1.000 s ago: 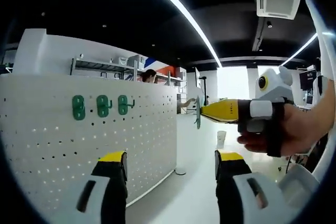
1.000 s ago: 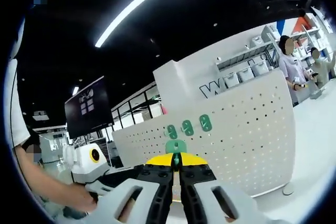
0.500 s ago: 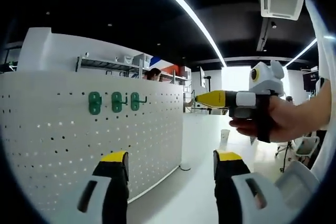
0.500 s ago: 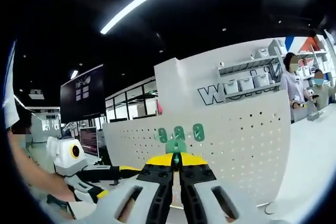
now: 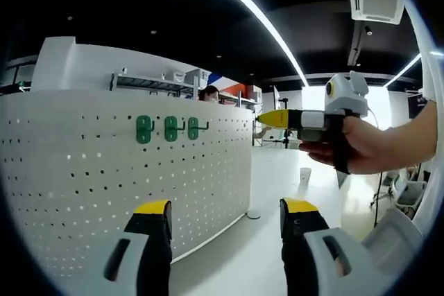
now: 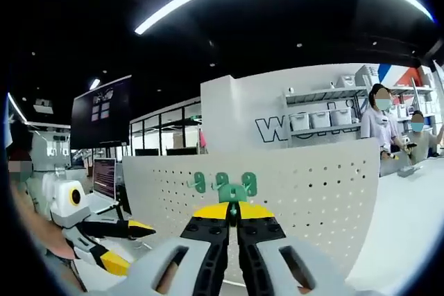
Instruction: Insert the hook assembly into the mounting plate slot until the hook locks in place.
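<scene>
A white pegboard mounting plate (image 5: 104, 171) curves across the left gripper view with three green hooks (image 5: 171, 128) seated in it. My left gripper (image 5: 223, 213) stands open in front of it, nothing between its yellow-tipped jaws. The right gripper (image 5: 277, 118) comes in from the right, held by a hand (image 5: 354, 149), to the right of the plate's end. In the right gripper view my right gripper (image 6: 234, 211) is shut on a green hook assembly (image 6: 234, 193), held up in front of the pegboard (image 6: 312, 192) just below the mounted hooks (image 6: 222, 180). The left gripper (image 6: 104, 237) shows at lower left.
The pegboard stands on a white tabletop (image 5: 277, 240). Shelves with bins (image 6: 326, 117) run behind it, and two people (image 6: 378, 124) stand at the far right. A dark wall screen (image 6: 100, 126) hangs at left. A small cup (image 5: 305, 175) sits on the table beyond the plate.
The right gripper has risen and drawn back in the left gripper view. Both cameras have swung, so the pegboard and its hooks sit differently. The held hook stays clamped.
</scene>
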Motion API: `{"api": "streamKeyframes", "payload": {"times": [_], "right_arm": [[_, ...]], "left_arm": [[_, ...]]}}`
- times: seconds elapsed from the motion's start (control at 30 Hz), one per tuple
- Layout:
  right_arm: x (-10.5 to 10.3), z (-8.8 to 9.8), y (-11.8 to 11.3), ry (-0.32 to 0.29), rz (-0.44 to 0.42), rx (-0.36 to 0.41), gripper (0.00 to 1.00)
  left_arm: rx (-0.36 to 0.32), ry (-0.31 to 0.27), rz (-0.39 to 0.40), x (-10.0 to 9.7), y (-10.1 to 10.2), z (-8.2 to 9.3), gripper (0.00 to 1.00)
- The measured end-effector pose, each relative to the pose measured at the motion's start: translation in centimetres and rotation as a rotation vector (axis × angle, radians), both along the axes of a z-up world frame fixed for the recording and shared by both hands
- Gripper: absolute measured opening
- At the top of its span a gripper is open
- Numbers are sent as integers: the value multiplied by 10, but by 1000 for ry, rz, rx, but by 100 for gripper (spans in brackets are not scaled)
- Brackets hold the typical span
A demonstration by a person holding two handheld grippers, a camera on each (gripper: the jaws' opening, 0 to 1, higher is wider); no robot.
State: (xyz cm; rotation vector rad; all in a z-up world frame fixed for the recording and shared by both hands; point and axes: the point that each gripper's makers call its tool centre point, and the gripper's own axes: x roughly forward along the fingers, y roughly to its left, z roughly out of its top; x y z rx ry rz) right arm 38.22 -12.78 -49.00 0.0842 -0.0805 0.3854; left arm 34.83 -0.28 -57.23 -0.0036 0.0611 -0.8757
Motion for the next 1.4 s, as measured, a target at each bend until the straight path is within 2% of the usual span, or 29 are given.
{"api": "streamKeyframes", "payload": {"times": [0.3,0.6,1.03,1.4], "right_arm": [[15,4,-9,-13,-30,-23,1],[29,9,-20,-28,-61,-39,1],[53,6,-25,-57,-94,-116,1],[72,6,-31,-75,-116,-139,1]], "left_arm": [[-10,-11,38,-1,15,2,64],[-17,4,75,-2,28,0,65],[-9,-1,124,-12,45,4,65],[-26,23,165,-18,58,3,65]]}}
